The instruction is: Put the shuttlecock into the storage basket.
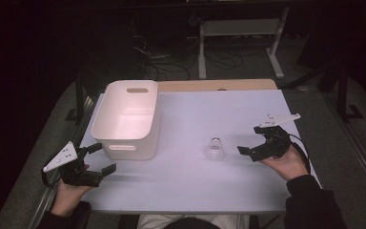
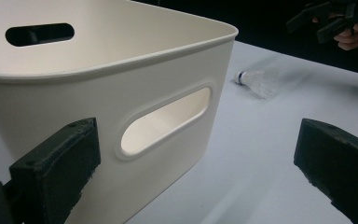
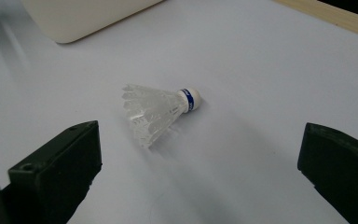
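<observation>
My right gripper (image 1: 253, 141), jaws apart, faces a white feathered shuttlecock (image 3: 156, 113) lying on the pale table (image 1: 209, 186); left gripper (image 1: 100, 158), also spread, sits seemingly just short of the white plastic bin (image 1: 126, 119).

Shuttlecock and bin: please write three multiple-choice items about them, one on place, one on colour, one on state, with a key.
1. Where does the shuttlecock lie?
A. in the bin
B. on the table, right of the bin
C. in the tongs

2. Which colour is the band on its cork?
A. blue
B. red
C. green

3. How do the right tongs stand?
A. shut on the shuttlecock
B. shut, holding nothing
C. open

Key: B, it rests on the table beside the white bin; A, a blue stripe shows; C, jaws apart.
</observation>
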`<action>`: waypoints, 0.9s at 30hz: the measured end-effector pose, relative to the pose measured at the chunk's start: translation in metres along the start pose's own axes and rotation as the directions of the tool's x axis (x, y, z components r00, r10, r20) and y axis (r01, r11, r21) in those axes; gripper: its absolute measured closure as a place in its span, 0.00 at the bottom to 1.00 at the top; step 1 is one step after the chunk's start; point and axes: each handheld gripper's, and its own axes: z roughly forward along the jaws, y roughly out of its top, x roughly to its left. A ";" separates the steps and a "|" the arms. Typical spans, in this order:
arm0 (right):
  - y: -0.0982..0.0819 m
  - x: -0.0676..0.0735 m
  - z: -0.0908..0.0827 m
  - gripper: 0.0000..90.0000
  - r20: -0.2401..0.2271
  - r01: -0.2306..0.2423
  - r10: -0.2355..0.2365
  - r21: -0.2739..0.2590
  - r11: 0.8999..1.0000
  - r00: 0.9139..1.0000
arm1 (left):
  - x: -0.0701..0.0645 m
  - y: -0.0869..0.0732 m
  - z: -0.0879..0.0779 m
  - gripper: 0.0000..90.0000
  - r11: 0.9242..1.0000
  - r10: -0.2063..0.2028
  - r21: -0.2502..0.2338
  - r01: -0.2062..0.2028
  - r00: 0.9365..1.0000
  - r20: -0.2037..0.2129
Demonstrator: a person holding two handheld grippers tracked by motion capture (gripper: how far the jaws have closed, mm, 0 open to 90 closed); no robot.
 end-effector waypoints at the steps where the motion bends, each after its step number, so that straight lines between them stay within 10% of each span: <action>1: 0.001 0.000 0.001 0.00 -0.004 0.002 -0.002 0.004 1.000 1.000 | 0.000 0.000 0.000 0.00 1.000 0.000 0.000 0.000 1.000 0.000; 27: 0.013 0.010 0.029 0.00 -0.069 0.061 -0.055 0.095 0.994 0.996 | -0.001 0.000 0.000 0.00 1.000 0.001 0.001 -0.001 1.000 0.008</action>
